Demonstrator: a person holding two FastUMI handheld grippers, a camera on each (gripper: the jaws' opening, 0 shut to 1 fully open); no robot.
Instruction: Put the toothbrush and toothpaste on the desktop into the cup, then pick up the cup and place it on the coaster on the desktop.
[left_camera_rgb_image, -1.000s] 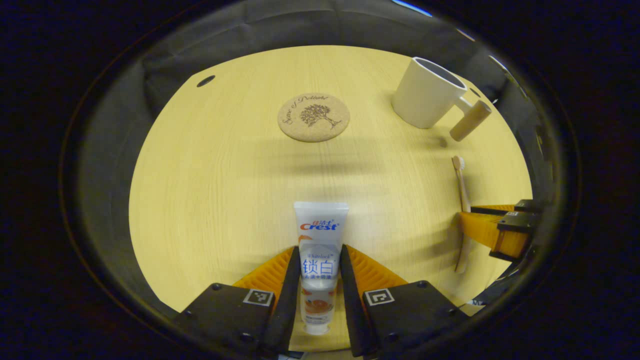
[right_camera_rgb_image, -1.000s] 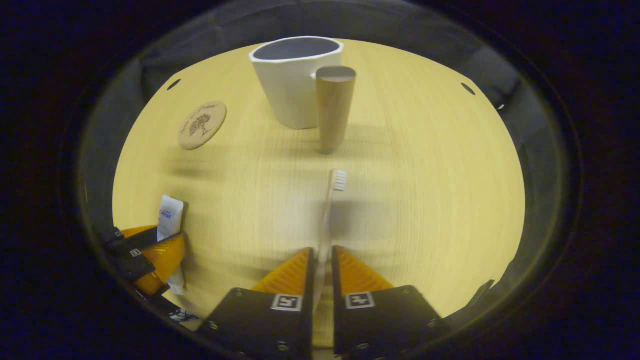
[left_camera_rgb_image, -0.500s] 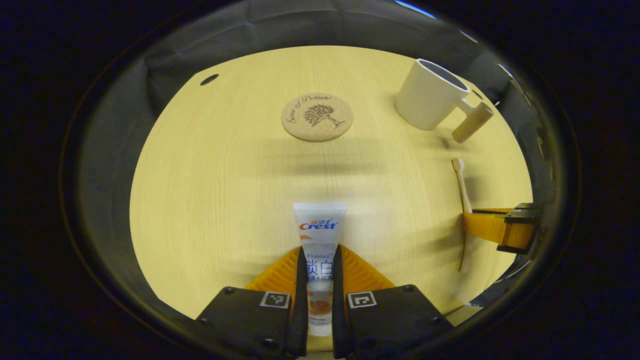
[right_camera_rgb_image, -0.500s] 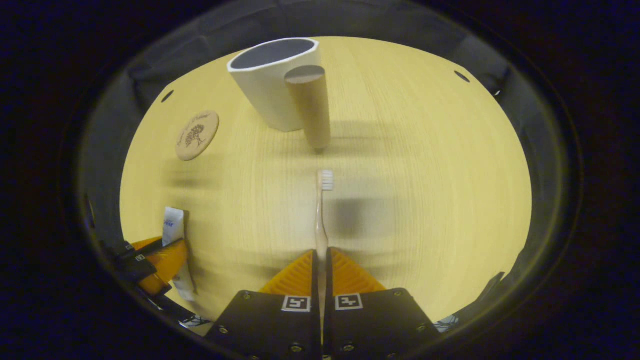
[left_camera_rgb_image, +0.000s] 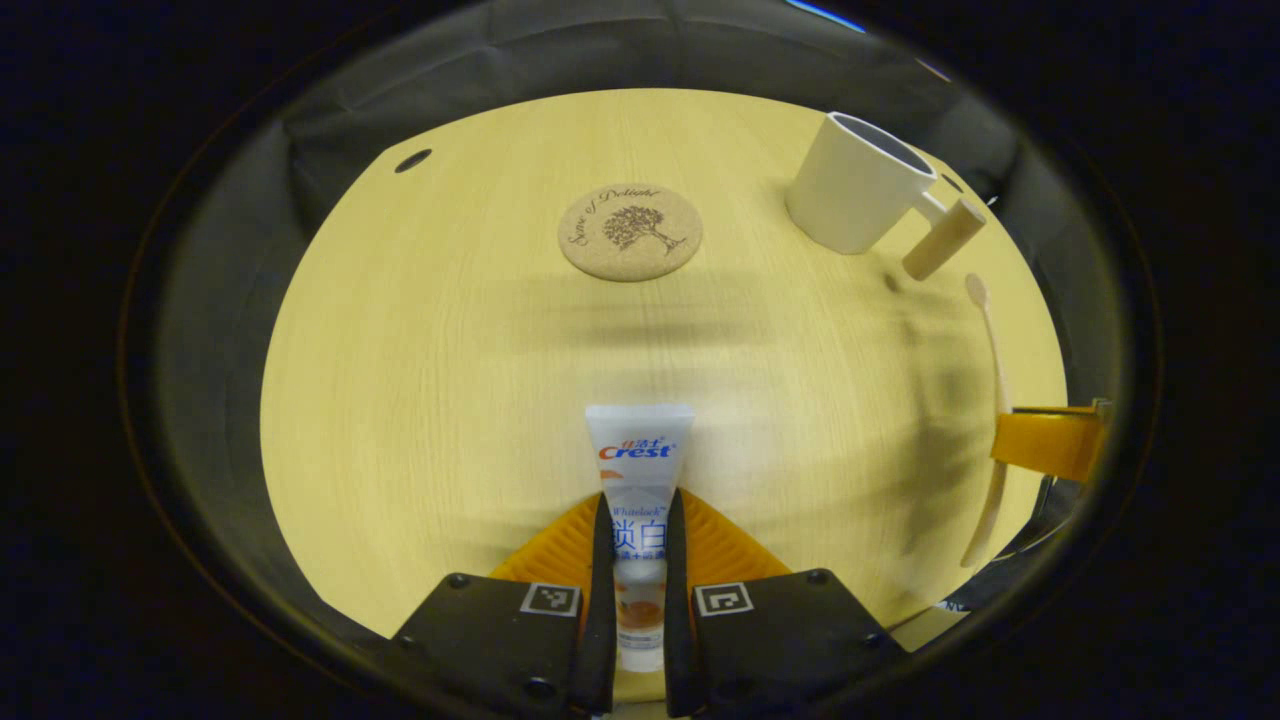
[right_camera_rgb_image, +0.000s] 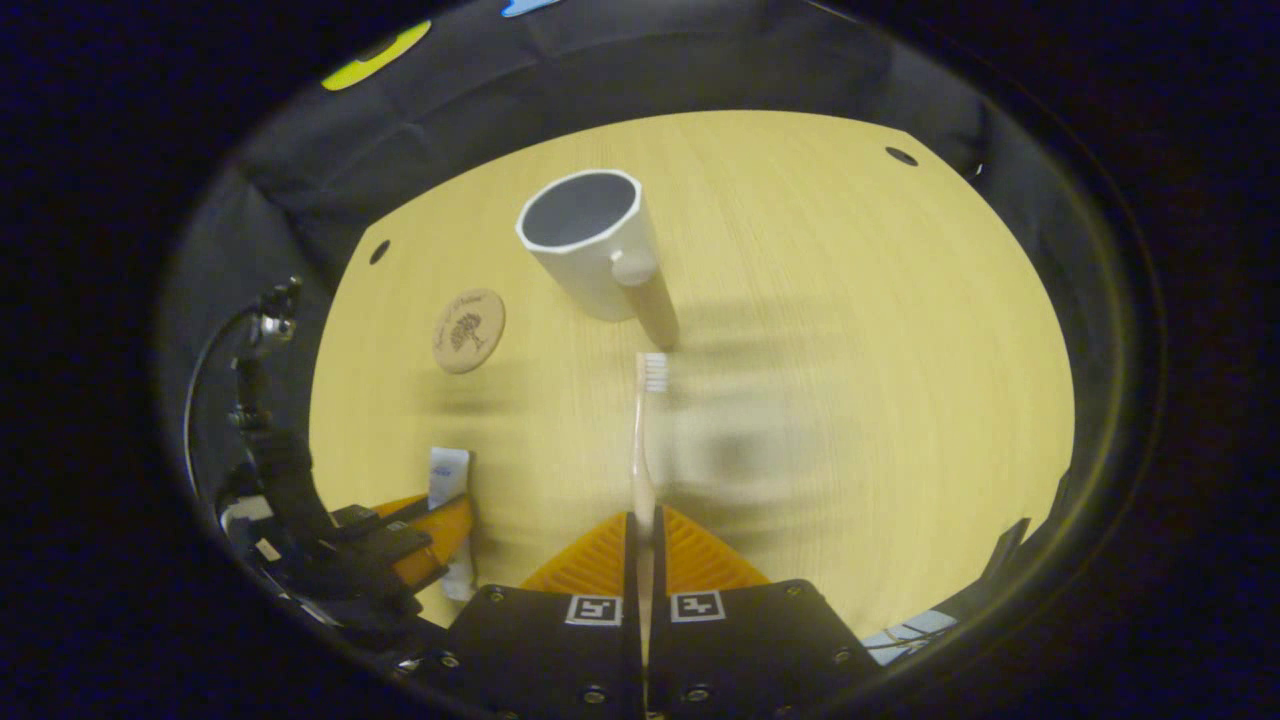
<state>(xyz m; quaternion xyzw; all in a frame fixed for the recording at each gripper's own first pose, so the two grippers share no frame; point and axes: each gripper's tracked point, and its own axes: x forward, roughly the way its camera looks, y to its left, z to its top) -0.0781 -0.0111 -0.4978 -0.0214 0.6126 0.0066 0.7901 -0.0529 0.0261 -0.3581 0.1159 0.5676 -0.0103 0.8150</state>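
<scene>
My left gripper (left_camera_rgb_image: 636, 515) is shut on the white toothpaste tube (left_camera_rgb_image: 638, 460), which still lies low on the wooden desktop (left_camera_rgb_image: 450, 330). My right gripper (right_camera_rgb_image: 642, 525) is shut on the handle of the pale toothbrush (right_camera_rgb_image: 645, 430), held above the desk with its bristles pointing toward the cup. The white cup (right_camera_rgb_image: 585, 245) with a wooden handle (right_camera_rgb_image: 650, 305) stands upright and empty just beyond the bristles. In the left gripper view the cup (left_camera_rgb_image: 855, 185) is at the far right, with the toothbrush (left_camera_rgb_image: 990, 380) lifted in the right gripper (left_camera_rgb_image: 1045, 445). The round cork coaster (left_camera_rgb_image: 630, 232) lies left of the cup.
Small dark holes mark the desktop's far corners (left_camera_rgb_image: 412, 160) (right_camera_rgb_image: 900, 156). Black cloth walls surround the desk. In the right gripper view the left gripper (right_camera_rgb_image: 425, 520) with the toothpaste (right_camera_rgb_image: 448, 480) sits at lower left, beside a dark stand with cables (right_camera_rgb_image: 265, 400).
The right gripper rose from the desk with the toothbrush in it, so cup and coaster look smaller and lower. The left gripper closed onto the toothpaste a second ago and has stayed put.
</scene>
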